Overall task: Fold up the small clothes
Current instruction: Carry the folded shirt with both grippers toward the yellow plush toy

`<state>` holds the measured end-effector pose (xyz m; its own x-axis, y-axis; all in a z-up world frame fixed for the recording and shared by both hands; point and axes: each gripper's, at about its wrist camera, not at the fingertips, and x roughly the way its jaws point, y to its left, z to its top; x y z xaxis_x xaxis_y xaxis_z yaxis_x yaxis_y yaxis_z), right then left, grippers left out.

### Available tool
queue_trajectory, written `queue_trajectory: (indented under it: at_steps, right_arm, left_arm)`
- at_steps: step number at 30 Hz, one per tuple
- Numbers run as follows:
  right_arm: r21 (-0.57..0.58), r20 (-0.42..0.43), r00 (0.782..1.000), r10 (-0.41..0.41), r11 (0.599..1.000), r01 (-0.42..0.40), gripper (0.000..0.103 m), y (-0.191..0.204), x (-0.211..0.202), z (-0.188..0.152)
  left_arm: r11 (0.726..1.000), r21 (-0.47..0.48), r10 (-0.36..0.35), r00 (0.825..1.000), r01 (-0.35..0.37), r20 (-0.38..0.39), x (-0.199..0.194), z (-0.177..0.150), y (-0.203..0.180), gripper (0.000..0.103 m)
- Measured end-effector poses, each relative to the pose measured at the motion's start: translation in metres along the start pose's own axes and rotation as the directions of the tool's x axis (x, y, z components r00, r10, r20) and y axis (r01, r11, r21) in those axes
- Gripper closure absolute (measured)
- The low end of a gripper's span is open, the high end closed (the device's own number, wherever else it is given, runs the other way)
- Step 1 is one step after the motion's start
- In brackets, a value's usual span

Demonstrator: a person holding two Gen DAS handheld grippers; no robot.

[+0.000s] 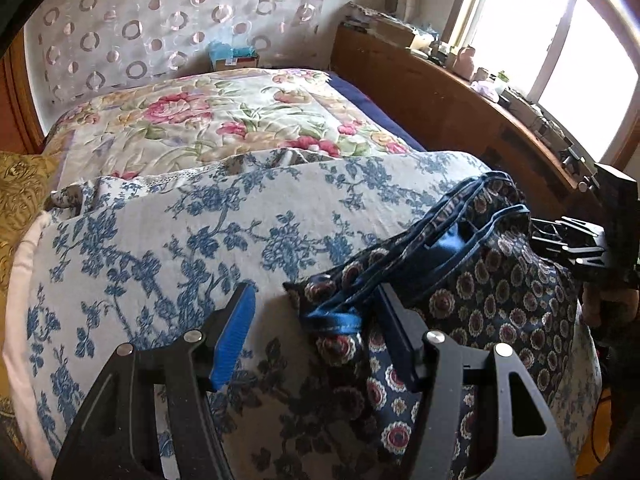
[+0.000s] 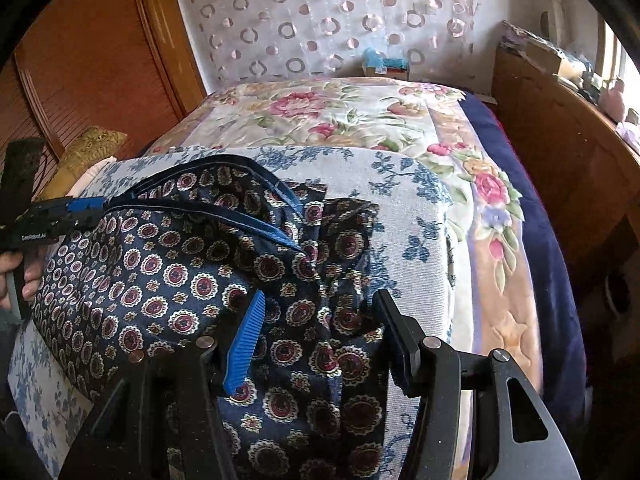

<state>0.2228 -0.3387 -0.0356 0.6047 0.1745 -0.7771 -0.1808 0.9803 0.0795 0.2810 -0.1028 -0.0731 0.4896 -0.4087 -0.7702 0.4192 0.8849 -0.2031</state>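
A navy garment printed with round medallions and edged in blue lies crumpled on a white bed cover with blue flowers. My left gripper hovers open over the garment's left corner. A blue band lies between its jaws, and the pads do not press on it. My right gripper is open above the garment's right part, with bunched cloth under the gap. Each gripper shows in the other view: the right one at the garment's far side, the left one held by a hand.
Behind the cover lies a quilt with pink roses and a dark blue sheet. A wooden shelf crowded with small items runs under the window. A yellow pillow, a wooden door and a circle-print curtain stand around.
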Motion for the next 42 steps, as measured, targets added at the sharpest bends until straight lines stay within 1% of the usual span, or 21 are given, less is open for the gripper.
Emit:
queue_trajectory:
  at_steps: [2, 4, 6, 7, 8, 9, 10, 12, 13, 15, 17, 21, 23, 26, 29, 34, 39, 42]
  right_arm:
    - [-0.016, -0.006, 1.000, 0.000, 1.000, 0.000, 0.046, 0.006, 0.003, 0.001]
    - [-0.020, -0.013, 1.000, 0.001, 1.000, -0.002, 0.046, 0.007, 0.003, 0.002]
    - [-0.016, -0.022, 1.000, 0.013, 1.000, -0.013, 0.047, 0.006, 0.004, 0.003]
    - [-0.022, -0.025, 1.000, 0.014, 1.000, -0.014, 0.049, 0.005, 0.003, 0.004]
    - [-0.030, -0.027, 0.999, 0.021, 0.999, -0.022, 0.054, 0.006, 0.003, 0.004]
    - [-0.032, -0.029, 0.999, 0.029, 0.999, -0.030, 0.057, 0.007, 0.003, 0.005]
    - [-0.037, -0.033, 0.999, 0.031, 0.999, -0.033, 0.059, 0.009, 0.003, 0.005]
    - [-0.049, -0.041, 0.998, 0.052, 0.997, -0.054, 0.077, 0.011, 0.003, 0.005]
    - [-0.049, -0.047, 0.996, 0.074, 0.996, -0.076, 0.079, 0.012, 0.004, 0.006]
    - [-0.074, -0.039, 0.997, 0.064, 0.995, -0.066, 0.090, 0.016, 0.001, 0.005]
    - [-0.087, -0.011, 0.999, 0.051, 0.995, -0.052, 0.093, 0.021, -0.005, 0.003]
    - [-0.090, 0.061, 0.997, 0.043, 0.995, -0.038, 0.094, 0.028, -0.025, 0.001]
    - [-0.092, 0.103, 0.993, 0.051, 0.995, -0.041, 0.094, 0.032, -0.038, 0.002]
    - [-0.103, 0.157, 0.986, 0.064, 0.993, -0.048, 0.095, 0.043, -0.055, 0.009]
    - [-0.127, 0.195, 0.978, 0.075, 0.991, -0.050, 0.095, 0.057, -0.065, 0.017]
    - [-0.174, 0.231, 0.967, 0.103, 0.983, -0.063, 0.095, 0.084, -0.065, 0.037]
    - [-0.238, 0.237, 0.960, 0.148, 0.967, -0.090, 0.095, 0.113, -0.050, 0.060]
    - [-0.281, 0.234, 0.957, 0.175, 0.954, -0.106, 0.095, 0.127, -0.039, 0.075]
  left_arm:
    - [1.000, 0.003, -0.018, 1.000, 0.018, 0.002, 0.001, 0.001, -0.001, 0.040]
    - [0.999, -0.013, -0.053, 0.999, 0.053, 0.007, 0.001, 0.002, 0.001, 0.046]
    - [0.998, -0.016, -0.069, 0.998, 0.069, 0.007, 0.000, 0.002, 0.000, 0.058]
    - [0.998, -0.010, -0.067, 0.998, 0.067, 0.007, 0.001, 0.002, -0.001, 0.062]
    - [0.998, 0.000, -0.068, 0.998, 0.068, 0.006, 0.001, 0.002, -0.002, 0.068]
    - [0.997, 0.007, -0.073, 0.997, 0.073, 0.006, 0.001, 0.001, -0.003, 0.075]
    - [0.997, 0.012, -0.077, 0.997, 0.077, 0.007, 0.001, 0.001, -0.005, 0.078]
    - [0.997, 0.016, -0.078, 0.997, 0.078, 0.007, -0.002, 0.000, -0.007, 0.092]
    - [0.996, 0.014, -0.084, 0.996, 0.083, 0.009, -0.004, 0.000, -0.008, 0.093]
    - [0.996, 0.032, -0.089, 0.995, 0.088, 0.033, -0.015, -0.001, -0.013, 0.095]
    - [0.995, 0.043, -0.089, 0.994, 0.087, 0.069, -0.031, -0.002, -0.017, 0.095]
    - [0.994, 0.055, -0.098, 0.984, 0.091, 0.149, -0.071, -0.004, -0.025, 0.096]
    - [0.994, 0.058, -0.102, 0.975, 0.093, 0.197, -0.094, -0.005, -0.028, 0.096]
    - [0.995, 0.056, -0.098, 0.963, 0.087, 0.249, -0.121, -0.004, -0.025, 0.096]
    - [0.997, 0.062, -0.053, 0.952, 0.035, 0.302, -0.149, -0.005, -0.020, 0.096]
    - [0.997, 0.049, 0.038, 0.933, -0.059, 0.357, -0.181, -0.010, -0.001, 0.096]
    - [0.994, 0.000, 0.104, 0.915, -0.113, 0.390, -0.203, -0.019, 0.031, 0.096]
    - [0.991, -0.031, 0.134, 0.905, -0.133, 0.404, -0.213, -0.025, 0.049, 0.096]
